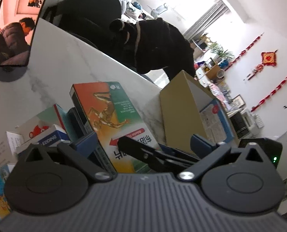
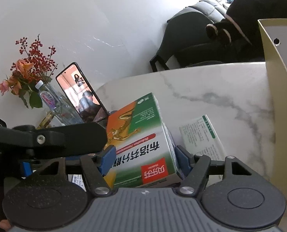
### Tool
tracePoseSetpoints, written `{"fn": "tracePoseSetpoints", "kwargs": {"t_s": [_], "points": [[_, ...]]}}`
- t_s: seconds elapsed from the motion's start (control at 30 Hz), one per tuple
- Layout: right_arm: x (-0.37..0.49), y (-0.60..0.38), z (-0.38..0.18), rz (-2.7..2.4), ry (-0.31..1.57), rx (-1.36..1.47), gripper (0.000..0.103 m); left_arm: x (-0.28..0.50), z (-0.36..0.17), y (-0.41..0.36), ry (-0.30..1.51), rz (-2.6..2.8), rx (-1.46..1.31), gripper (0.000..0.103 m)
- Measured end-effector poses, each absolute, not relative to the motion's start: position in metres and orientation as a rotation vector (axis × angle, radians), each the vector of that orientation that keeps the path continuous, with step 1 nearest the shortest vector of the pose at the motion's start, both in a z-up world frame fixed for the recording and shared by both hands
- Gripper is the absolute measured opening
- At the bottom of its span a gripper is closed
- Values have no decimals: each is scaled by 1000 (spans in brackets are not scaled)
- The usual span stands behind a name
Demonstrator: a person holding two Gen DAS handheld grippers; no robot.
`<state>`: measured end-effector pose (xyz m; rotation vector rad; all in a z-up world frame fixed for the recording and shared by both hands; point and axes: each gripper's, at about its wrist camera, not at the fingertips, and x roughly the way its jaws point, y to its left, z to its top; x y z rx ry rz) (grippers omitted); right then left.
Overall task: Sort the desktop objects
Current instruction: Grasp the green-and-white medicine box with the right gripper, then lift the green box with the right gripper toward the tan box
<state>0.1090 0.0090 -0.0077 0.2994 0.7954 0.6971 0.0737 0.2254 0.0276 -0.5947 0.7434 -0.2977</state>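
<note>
An orange, green and white medicine box [image 2: 143, 141] sits between the blue pads [image 2: 106, 159] of my right gripper [image 2: 143, 159], which is shut on it above the marble table [image 2: 211, 89]. The same box [image 1: 114, 119] shows in the left wrist view, with the right gripper's black arm across its lower part. My left gripper [image 1: 143, 142] is open, its blue pads [image 1: 85, 143] wide apart around the box without pressing it. A tan storage box [image 1: 182, 112] stands to the right, holding a blue and white package [image 1: 215, 123].
A phone on a stand [image 1: 13, 29] plays a video at the table's far left; it also shows in the right wrist view [image 2: 81, 94]. A vase of flowers [image 2: 31, 73] and a water bottle [image 2: 46, 96] stand beside it. Several small boxes [image 1: 46, 133] lie left. A leaflet [image 2: 201, 135] lies on the table.
</note>
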Motion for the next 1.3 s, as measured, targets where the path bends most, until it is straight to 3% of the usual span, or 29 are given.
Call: {"fn": "tracePoseSetpoints", "kwargs": {"t_s": [0.27,0.43,0.57,0.63,1.3], "points": [[91,0,3,717,757,339,62,68,26,227,744,-324,-621,103],[92,-6,2,752,791,393,35,65,21,232,746,-377,-698,103],[94,-10,1,780,819,437,33,66,16,231,744,-437,-776,103],[94,-12,0,794,832,459,26,65,17,229,738,-442,-777,103],[97,-72,51,638,656,510,21,36,37,229,616,-401,-672,103]]}}
